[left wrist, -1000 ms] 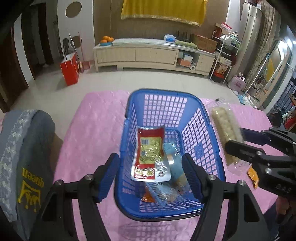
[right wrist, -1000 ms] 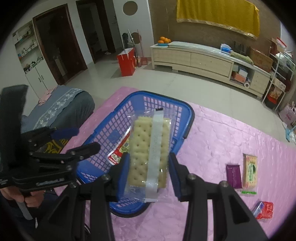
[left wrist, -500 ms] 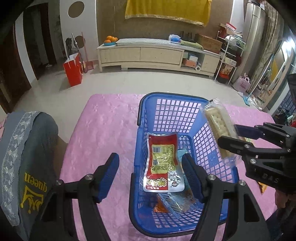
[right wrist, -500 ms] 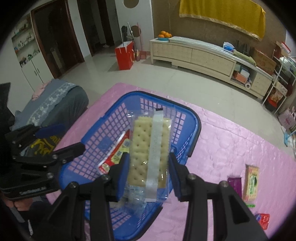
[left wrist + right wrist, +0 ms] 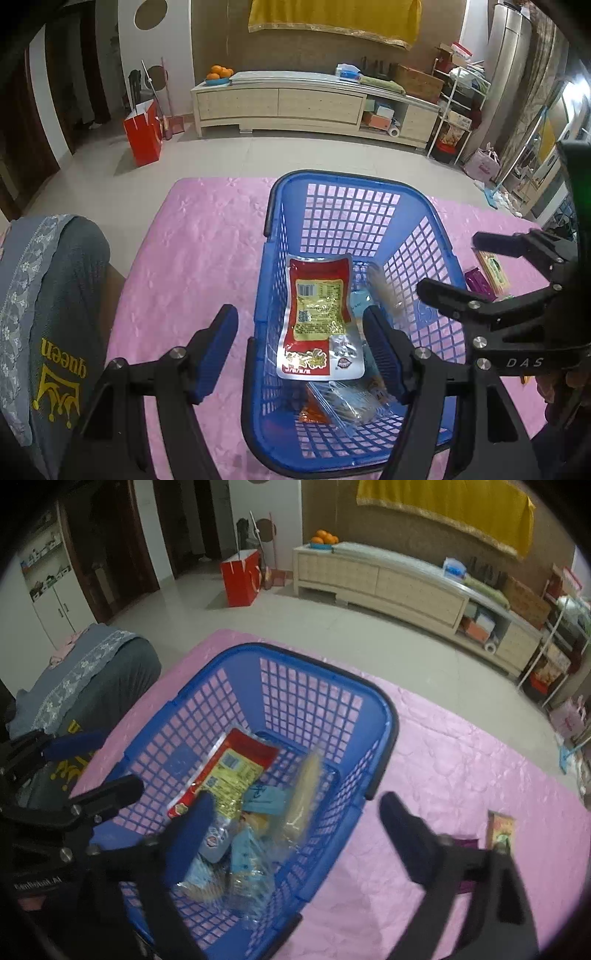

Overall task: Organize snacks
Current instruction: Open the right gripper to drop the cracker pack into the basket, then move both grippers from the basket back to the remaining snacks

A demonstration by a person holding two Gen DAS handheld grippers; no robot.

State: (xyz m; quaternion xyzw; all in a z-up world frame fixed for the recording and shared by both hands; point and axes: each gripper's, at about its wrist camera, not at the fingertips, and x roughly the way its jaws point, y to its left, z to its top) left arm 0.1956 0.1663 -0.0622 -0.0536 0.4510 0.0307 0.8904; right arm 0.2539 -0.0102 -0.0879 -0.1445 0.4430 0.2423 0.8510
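Note:
A blue mesh basket (image 5: 275,221) (image 5: 384,709) stands on the pink tablecloth. Inside lie a red and yellow snack packet (image 5: 317,314) (image 5: 229,771) and some light-blue packets (image 5: 266,797). A clear packet of crackers (image 5: 303,794) (image 5: 380,288), blurred, is dropping on edge among them. My right gripper (image 5: 299,812) (image 5: 448,263) hovers over the basket's right side. Its jaws are opening, with nothing pressed between them. My left gripper (image 5: 301,350) (image 5: 110,764) is open and straddles the basket's near-left wall without gripping it.
A green packet (image 5: 500,827) (image 5: 493,267) and a purple one (image 5: 478,280) lie on the cloth right of the basket. A chair with a grey cover (image 5: 55,295) stands at the table's left edge. Beyond the table are a tiled floor, a red bag (image 5: 144,129) and a low cabinet.
The right jaws have sprung apart and let go of the cracker packet, which now falls into the basket. Both grippers have sunk a little towards the basket.

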